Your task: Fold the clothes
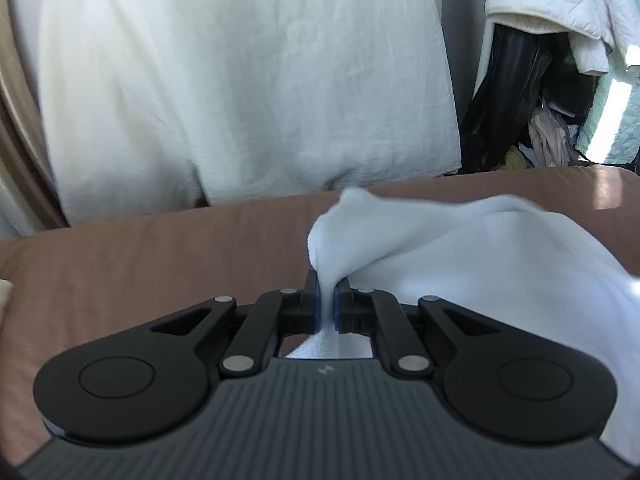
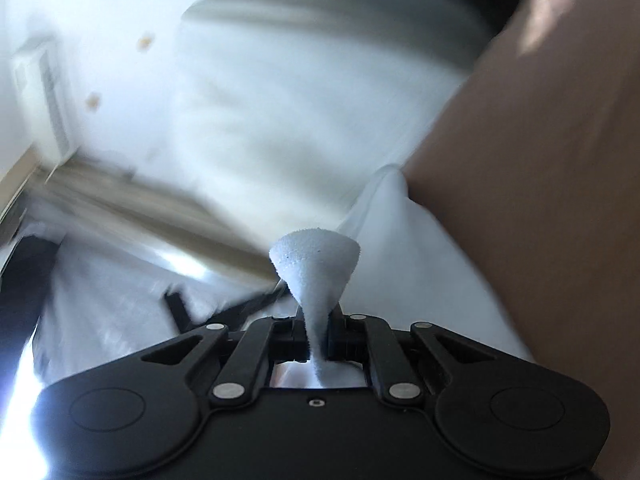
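Left gripper (image 1: 329, 300): jaws narrow, clamped on a pinched edge of the white fleece cloth (image 1: 480, 264). Pinched fold rising in a peak above the fingertips toward 12 o'clock; remainder of the cloth spread toward 3 o'clock over the brown bed cover (image 1: 160, 264). A strip of the same cloth visible below the jaws, inside the gripper frame.

Right gripper (image 2: 319, 332): jaws narrow, clamped on another bunched part of the white fleece cloth (image 2: 316, 256). Flared, cone-shaped tuft protruding above the fingertips toward 12 o'clock. More of the cloth stretched behind the tuft toward 1 o'clock, meeting the brown bed cover (image 2: 520, 200) at 3 o'clock.

Background, left wrist view: large off-white sheet (image 1: 240, 80) hanging from 10 to 1 o'clock, behind the far edge of the bed cover. Heap of laundry (image 1: 560, 40) at 2 o'clock, including a quilted white item draped on top and smaller crumpled pieces lower down; container under the heap not discernible.

Background, right wrist view: heavily blurred. Pale wall and door frame (image 2: 44, 92) at 10 o'clock. Dark frame parts (image 2: 176, 308) at 9 o'clock, identity not discernible.
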Tool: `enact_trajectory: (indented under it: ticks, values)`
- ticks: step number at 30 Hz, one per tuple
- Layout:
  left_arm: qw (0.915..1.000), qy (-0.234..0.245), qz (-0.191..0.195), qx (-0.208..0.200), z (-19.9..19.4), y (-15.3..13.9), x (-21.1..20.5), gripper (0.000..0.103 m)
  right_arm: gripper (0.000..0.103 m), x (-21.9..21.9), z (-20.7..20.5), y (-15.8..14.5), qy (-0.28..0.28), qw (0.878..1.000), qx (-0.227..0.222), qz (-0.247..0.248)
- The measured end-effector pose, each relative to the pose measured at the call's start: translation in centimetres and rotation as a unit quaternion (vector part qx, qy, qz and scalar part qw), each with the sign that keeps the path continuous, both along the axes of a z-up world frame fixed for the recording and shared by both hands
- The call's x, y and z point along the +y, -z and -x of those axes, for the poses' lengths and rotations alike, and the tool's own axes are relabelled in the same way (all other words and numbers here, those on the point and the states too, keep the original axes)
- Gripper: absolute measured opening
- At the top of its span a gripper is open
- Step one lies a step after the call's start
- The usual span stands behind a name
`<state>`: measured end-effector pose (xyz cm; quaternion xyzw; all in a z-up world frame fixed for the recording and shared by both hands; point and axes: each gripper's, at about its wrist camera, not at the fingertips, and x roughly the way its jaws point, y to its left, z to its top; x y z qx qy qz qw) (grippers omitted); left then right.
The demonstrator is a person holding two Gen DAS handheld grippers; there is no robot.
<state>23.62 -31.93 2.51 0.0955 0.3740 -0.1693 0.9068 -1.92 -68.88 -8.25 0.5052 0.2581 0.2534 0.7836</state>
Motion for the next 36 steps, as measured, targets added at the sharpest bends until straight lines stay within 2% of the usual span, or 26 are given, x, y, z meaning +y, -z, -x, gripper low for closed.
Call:
enact_trajectory:
  ticks: [4,5,6,7,8,9,12,15,17,19,20,22,24,25,26,29,31,32,36]
  values:
    - [0.9997,-0.020,0.007,0.010,3.4,-1.4,4.2,0.008,0.010,4.8,3.0,-3.9,-0.073,0.997,-0.037,0.013]
    - [0.9992,-0.022,0.027,0.020,4.5,-1.1,5.5,0.011,0.010,5.9,3.8,-4.7,-0.087,0.995,-0.047,0.007]
    - [0.9981,-0.024,0.048,0.031,5.6,-0.8,6.8,0.018,0.010,6.9,4.7,-4.9,-0.093,0.994,-0.056,-0.017]
    - [0.9965,-0.027,0.068,0.041,6.7,-0.5,8.0,0.039,0.010,7.9,5.6,-5.2,-0.098,0.992,-0.065,-0.041]
    - [0.9943,-0.029,0.089,0.051,7.8,-0.2,9.3,0.050,0.009,9.1,6.1,-5.1,-0.114,0.990,-0.063,-0.059]
    - [0.9916,-0.032,0.109,0.062,8.9,0.1,10.6,0.050,0.009,10.2,6.6,-5.0,-0.130,0.987,-0.060,-0.077]
    - [0.9803,-0.039,0.170,0.092,12.3,1.0,14.4,0.050,0.009,14.1,7.4,-5.3,-0.175,0.984,-0.030,-0.006]
    - [0.9644,-0.045,0.230,0.122,15.7,1.9,18.1,0.050,0.009,18.1,8.6,-5.3,-0.229,0.972,-0.024,0.047]
    - [0.9565,-0.032,0.257,0.135,18.4,2.2,19.2,0.051,0.009,21.0,10.0,-5.8,-0.294,0.949,-0.049,0.104]
    - [0.9513,-0.011,0.276,0.136,20.8,2.2,19.5,0.056,0.009,23.9,11.5,-6.3,-0.357,0.917,-0.073,0.161]
    - [0.9503,0.001,0.282,0.131,21.7,2.2,19.6,0.060,0.009,25.6,12.5,-6.6,-0.382,0.893,-0.096,0.219]
    - [0.9546,0.015,0.279,0.104,23.2,2.7,19.3,0.062,0.010,28.9,14.6,-7.1,-0.426,0.830,-0.142,0.331]
    - [0.9591,0.024,0.272,0.076,24.3,3.5,18.7,0.065,0.009,30.5,14.6,-5.8,-0.445,0.806,-0.109,0.375]
    - [0.9582,0.025,0.273,0.081,24.8,4.1,18.6,0.065,0.009,31.2,14.2,-4.8,-0.449,0.800,-0.083,0.389]
    - [0.9539,0.032,0.281,0.100,24.8,4.9,18.4,0.065,0.009,31.6,13.8,-3.8,-0.455,0.793,-0.059,0.401]
    - [0.9349,0.046,0.313,0.160,24.0,7.7,17.7,0.065,0.010,31.2,13.9,-1.1,-0.473,0.771,-0.018,0.426]
    - [0.9317,0.045,0.307,0.188,23.8,9.1,16.9,0.065,0.010,31.1,13.9,-0.3,-0.484,0.758,-0.026,0.437]
    - [0.9330,0.057,0.304,0.184,23.9,9.0,16.4,0.065,0.010,31.1,14.0,0.1,-0.489,0.751,-0.030,0.443]
    - [0.9370,0.107,0.290,0.163,25.5,7.7,14.2,0.067,0.010,30.4,15.5,-2.6,-0.506,0.742,-0.095,0.430]
